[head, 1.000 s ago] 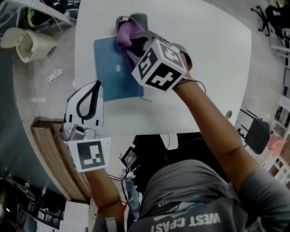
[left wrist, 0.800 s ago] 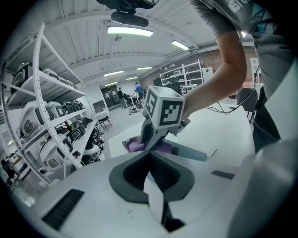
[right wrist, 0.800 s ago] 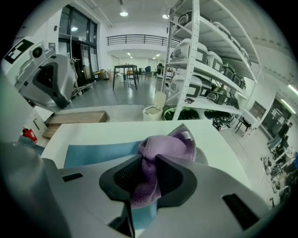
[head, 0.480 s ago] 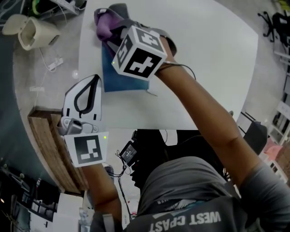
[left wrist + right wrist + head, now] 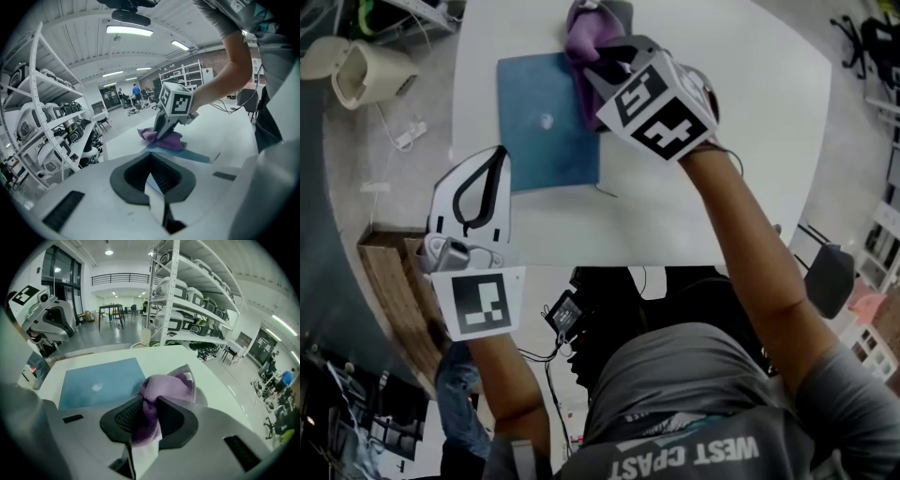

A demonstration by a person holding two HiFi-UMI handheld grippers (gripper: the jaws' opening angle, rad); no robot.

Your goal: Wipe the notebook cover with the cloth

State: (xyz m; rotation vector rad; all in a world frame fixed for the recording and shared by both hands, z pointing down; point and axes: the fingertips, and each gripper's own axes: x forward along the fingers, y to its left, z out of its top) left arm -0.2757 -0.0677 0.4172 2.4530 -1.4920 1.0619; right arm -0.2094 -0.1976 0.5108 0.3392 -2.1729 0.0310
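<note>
On white table (image 5: 750,112) beside shelving (image 5: 187,291), notebook (image 5: 542,136), right hand-held gripper (image 5: 149,409) clamping cloth (image 5: 169,385), left hand-held gripper (image 5: 151,169) closed

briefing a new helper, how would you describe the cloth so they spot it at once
On the white table lies a blue notebook. At its far right corner, the cloth is bunched between the jaws of the right gripper. It is the only purple, soft thing there; the notebook is flat and blue.
</note>
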